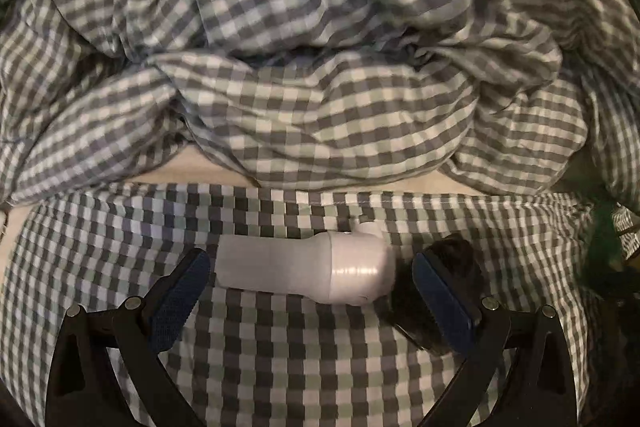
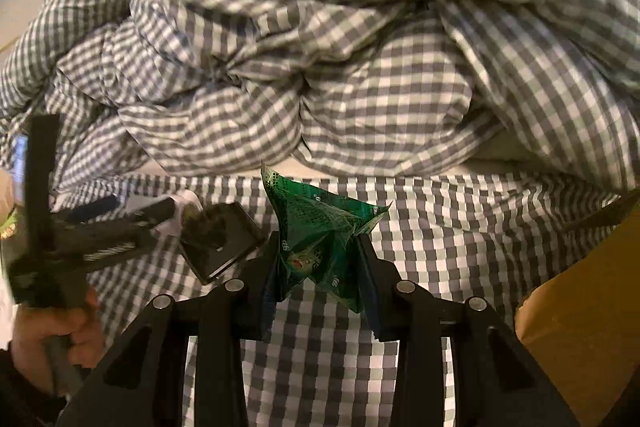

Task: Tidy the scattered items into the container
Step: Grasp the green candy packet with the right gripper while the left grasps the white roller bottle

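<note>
**Crinkled green wrapper pinched on a gingham bed**

Seen in the right wrist view, far left: a hand [image 2: 52,331] wrapped around the handle of the left gripper [image 2: 132,215], blurred. In the left wrist view, left gripper [image 1: 310,279] spread wide, released, blue textured pads either side of a smooth white plastic bottle with a rounded glossy cap [image 1: 304,269], lying on its side on the bed's flat grey-and-white checked sheet [image 1: 280,355]. Just beside the cap, against the right-hand pad, a dark glossy rectangular case [image 1: 444,291]; same case [image 2: 218,241] visible in the right wrist view, corners rounded, tilted. Further right, right gripper [image 2: 320,267] clenched on a crumpled green foil wrapper [image 2: 320,227], creased into sharp peaks, printed, held above the sheet. Behind everything, a rumpled checked quilt [image 2: 360,67], soft and heaped in thick folds. At the far right edge, a tan cardboard surface [image 2: 580,307], matte; whether a container, cannot tell.
</note>
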A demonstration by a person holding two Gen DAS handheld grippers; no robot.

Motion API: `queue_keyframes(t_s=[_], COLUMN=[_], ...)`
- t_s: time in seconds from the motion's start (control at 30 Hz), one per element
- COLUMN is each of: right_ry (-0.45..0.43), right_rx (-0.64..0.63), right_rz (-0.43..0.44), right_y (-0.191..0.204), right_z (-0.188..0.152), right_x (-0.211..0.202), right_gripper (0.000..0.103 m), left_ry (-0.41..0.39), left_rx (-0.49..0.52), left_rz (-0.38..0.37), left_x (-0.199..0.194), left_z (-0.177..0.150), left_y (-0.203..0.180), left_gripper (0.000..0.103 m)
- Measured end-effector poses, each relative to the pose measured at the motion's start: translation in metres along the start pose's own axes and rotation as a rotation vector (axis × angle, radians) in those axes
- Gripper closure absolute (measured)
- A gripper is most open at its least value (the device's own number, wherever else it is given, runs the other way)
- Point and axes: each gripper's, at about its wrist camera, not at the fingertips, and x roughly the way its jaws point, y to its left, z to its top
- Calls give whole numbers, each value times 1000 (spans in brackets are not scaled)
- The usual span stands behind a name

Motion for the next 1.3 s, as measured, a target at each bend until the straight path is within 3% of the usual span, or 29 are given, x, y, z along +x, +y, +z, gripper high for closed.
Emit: queue_keyframes(t_s=[0.23,0.6,0.93,1.3], right_ry=[-21,-33,-74,-170], right_rx=[-14,-29,-27,-46], right_rz=[4,16,33,25], right_y=[3,12,21,28], right_z=[2,0,3,13], right_x=[-10,-22,-55,-134], right_gripper=[68,68,68,68], left_ry=[18,2,-97,-214], left_rx=[23,-14,-4,-18], left_rz=[59,64,75,82], left_x=[20,6,-66,-165], left_z=[-5,-7,1,13], left_y=[-5,-1,-5,-26], left_gripper=[0,4,4,4])
